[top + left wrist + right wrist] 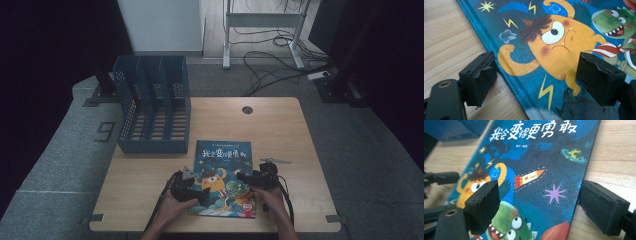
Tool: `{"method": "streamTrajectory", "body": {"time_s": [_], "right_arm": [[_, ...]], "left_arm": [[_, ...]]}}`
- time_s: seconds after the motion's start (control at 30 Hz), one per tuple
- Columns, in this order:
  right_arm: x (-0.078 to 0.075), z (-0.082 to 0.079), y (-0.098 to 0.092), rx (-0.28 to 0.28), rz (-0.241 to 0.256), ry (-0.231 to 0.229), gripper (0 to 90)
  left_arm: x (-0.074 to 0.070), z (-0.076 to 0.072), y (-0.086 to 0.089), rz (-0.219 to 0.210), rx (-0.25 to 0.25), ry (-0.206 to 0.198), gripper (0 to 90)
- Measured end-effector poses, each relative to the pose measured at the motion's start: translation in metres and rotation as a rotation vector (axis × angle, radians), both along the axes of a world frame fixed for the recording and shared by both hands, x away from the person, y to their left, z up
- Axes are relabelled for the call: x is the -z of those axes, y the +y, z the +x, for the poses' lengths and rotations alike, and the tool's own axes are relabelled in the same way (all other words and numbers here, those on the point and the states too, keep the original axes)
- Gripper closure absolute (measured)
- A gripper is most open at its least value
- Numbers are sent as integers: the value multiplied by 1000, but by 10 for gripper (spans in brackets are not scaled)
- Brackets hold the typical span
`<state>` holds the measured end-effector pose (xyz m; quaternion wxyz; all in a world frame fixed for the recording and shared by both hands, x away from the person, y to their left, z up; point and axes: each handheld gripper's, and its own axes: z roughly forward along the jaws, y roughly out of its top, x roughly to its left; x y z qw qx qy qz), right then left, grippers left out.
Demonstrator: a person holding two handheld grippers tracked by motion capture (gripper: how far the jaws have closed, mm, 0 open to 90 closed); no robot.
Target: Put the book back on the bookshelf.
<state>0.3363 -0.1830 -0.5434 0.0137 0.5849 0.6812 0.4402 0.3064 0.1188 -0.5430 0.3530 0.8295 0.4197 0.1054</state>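
Note:
A blue picture book (223,176) with an orange monster and a green dinosaur on its cover lies flat on the wooden table (280,130). My left gripper (192,186) is open at the book's left edge; in the left gripper view its jaws straddle that edge of the book (554,50), one over wood, one over the cover. My right gripper (250,179) is open at the book's right edge; in the right gripper view the book (534,175) lies between the jaws, the right one over bare wood. Nothing is held.
A blue three-slot file rack (152,104) stands at the table's back left, just behind the book. A cable hole (247,109) sits near the back edge. Cables and a desk frame (262,30) lie on the floor beyond.

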Motion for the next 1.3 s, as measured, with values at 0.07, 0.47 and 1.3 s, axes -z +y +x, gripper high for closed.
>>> {"method": "streamTrajectory", "body": {"time_s": [0.07,0.47,1.3], "right_arm": [[1,0,-2,0,16,3,169],[-8,-1,-13,-12,118,-10,192],[-13,0,-25,-63,216,25,234]], "left_arm": [[0,0,0,-5,-2,-3,161],[1,2,4,-48,-4,15,148],[1,3,8,-86,-3,29,139]]}}
